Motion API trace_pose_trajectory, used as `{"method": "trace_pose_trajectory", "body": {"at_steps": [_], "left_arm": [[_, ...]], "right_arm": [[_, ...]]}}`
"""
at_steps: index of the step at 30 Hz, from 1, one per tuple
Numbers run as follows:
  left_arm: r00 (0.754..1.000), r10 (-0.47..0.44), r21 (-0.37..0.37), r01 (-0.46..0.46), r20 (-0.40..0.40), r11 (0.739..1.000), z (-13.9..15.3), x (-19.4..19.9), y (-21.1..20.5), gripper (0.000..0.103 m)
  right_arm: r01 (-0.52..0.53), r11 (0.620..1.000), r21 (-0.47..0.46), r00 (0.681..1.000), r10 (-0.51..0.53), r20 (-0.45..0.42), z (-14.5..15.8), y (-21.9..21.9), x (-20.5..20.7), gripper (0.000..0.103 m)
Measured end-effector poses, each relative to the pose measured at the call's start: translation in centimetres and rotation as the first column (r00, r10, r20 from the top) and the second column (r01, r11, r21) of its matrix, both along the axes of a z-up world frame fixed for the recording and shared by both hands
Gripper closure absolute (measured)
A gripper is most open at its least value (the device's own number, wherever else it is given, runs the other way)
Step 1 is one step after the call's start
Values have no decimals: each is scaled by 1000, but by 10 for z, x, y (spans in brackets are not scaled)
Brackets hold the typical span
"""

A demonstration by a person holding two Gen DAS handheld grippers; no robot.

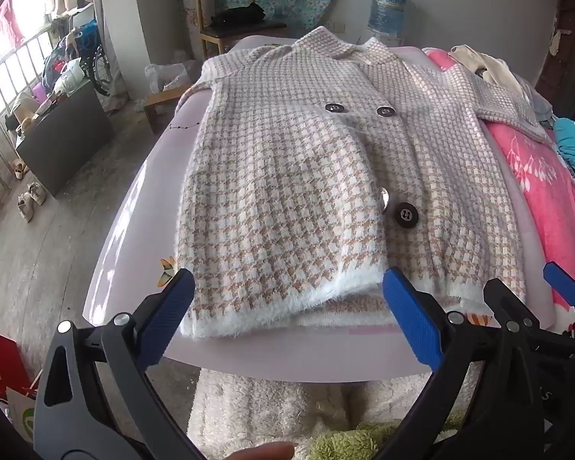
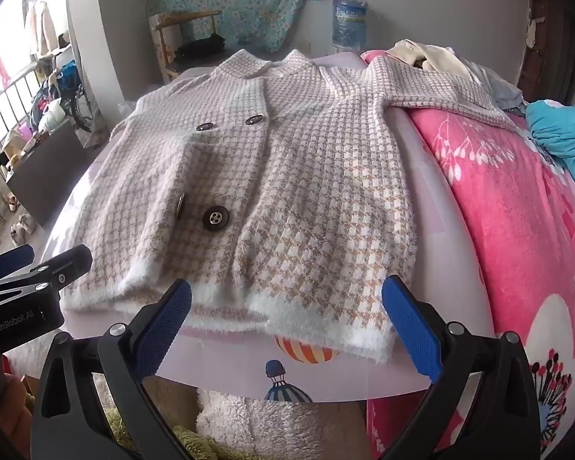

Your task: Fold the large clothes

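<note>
Houndstooth coat [image 1: 287, 176] lies lengthwise, collar far, hem toward the camera

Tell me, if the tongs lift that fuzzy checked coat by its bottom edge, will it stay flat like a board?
Probably not. The coat looks like soft fuzzy knit that already lies in gentle folds, so it would likely sag and droop. Its big buttons may pull the front down a little. The fuzzy hem should grip rather than slip.

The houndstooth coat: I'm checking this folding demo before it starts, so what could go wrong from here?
The coat lies with one sleeve trailing onto the pink blanket; it may drag when folded. The big buttons could bunch the fold. Both open grippers hover at the fluffy hem, which may slip.
</note>
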State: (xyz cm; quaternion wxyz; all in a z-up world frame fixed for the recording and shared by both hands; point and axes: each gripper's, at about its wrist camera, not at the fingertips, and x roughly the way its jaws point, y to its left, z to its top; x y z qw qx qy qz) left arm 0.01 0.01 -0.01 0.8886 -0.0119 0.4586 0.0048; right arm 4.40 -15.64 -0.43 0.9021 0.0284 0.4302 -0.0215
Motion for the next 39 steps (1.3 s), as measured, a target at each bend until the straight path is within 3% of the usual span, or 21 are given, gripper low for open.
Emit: {"method": "trace_pose_trajectory", "body": {"at_steps": [39], "left_arm": [[1000,1,-3,-1,7,1000,3,0,0,8]], "right_arm": [[2,1000,-13,1000,-2,13,4,3,-1,6]]}}
